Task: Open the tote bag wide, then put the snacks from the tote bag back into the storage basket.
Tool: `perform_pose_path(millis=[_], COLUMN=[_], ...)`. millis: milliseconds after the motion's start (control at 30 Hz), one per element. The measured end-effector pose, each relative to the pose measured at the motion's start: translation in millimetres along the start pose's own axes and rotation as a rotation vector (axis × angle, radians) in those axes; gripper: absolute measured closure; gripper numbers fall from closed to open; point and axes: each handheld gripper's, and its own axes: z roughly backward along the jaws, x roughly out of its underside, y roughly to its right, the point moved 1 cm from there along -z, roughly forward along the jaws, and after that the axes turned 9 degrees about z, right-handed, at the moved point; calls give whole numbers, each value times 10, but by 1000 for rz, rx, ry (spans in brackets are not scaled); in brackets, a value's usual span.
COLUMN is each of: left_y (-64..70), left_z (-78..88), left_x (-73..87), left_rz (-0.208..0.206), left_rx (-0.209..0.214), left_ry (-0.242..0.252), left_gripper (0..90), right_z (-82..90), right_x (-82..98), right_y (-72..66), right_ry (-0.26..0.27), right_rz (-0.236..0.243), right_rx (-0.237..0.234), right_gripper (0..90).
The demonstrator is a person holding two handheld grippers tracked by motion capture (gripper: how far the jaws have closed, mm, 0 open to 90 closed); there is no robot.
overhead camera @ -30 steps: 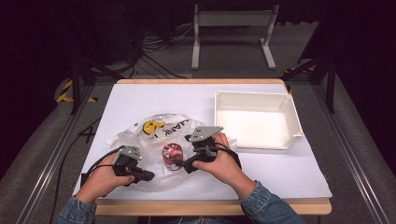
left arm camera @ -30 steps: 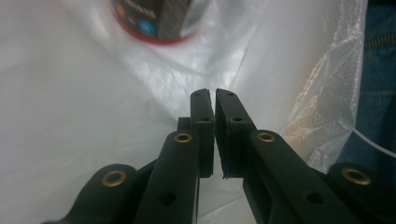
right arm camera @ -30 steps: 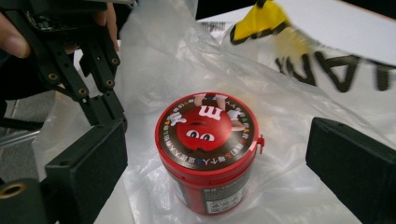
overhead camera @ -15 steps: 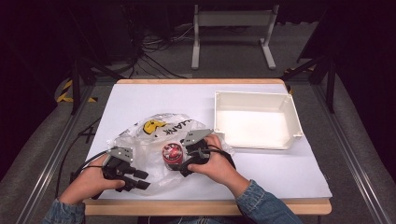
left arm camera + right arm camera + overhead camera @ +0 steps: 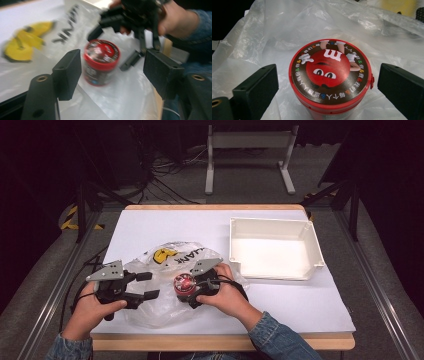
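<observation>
Standing upright on the plastic bag, red candy tub between right gripper pads, not touching, left gripper just opening, empty.

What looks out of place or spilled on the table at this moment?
Nothing is spilled. The red candy tub stands upright, lid closed, on the crumpled plastic bag. The white tray beside it sits square. Only the bag lies untidy.

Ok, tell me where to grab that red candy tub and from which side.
Grip the red candy tub across its round side wall just below the lid, coming from the right gripper's side. It stands upright on the plastic bag, and those open jaws already flank it without touching.
</observation>
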Motion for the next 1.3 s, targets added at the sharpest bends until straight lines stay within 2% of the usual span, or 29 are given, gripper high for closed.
perform_pose_path(millis=[100, 167, 267, 333, 500, 667, 767, 867, 933, 1100, 1133, 1300], left_y=[-39, -66, -118, -137, -172, -251, -308, -374, -421, -528, -556, -628], left_z=[46, 75, 99, 110, 146, 172, 174, 167, 159, 138, 137, 119], left_x=[-19, -23, -17, -8, -13, -12, -6, 0, 3, 28, 37, 81], left_rz=[17, 31, 36, 52, 64, 91, 92, 74, 70, 81, 72, 87], left_rx=[-51, -87, -135, -151, -189, -266, -293, -348, -358, -378, -385, -377], left_ry=[63, 85, 104, 112, 148, 190, 201, 202, 202, 199, 194, 181], left_gripper=[294, 292, 283, 284, 285, 262, 251, 236, 218, 188, 183, 177], right_z=[-37, -56, -99, -119, -128, -116, -126, -139, -139, -134, -135, -134], right_x=[5, 9, 24, 33, 39, 25, 29, 48, 52, 49, 45, 29], right_y=[1, 1, -2, -3, 0, -3, -10, -5, -8, -5, -6, 18], right_ry=[1, 1, -12, -16, -28, -37, -51, -63, -64, -72, -75, -89], right_rz=[-4, -7, -5, -4, -5, -12, -7, -17, -33, -33, -33, -21], right_rx=[9, 12, 13, 15, 21, 15, 20, 20, 7, 2, 1, -16], right_gripper=[32, 31, 33, 46, 141, 174, 174, 190, 221, 226, 226, 228])
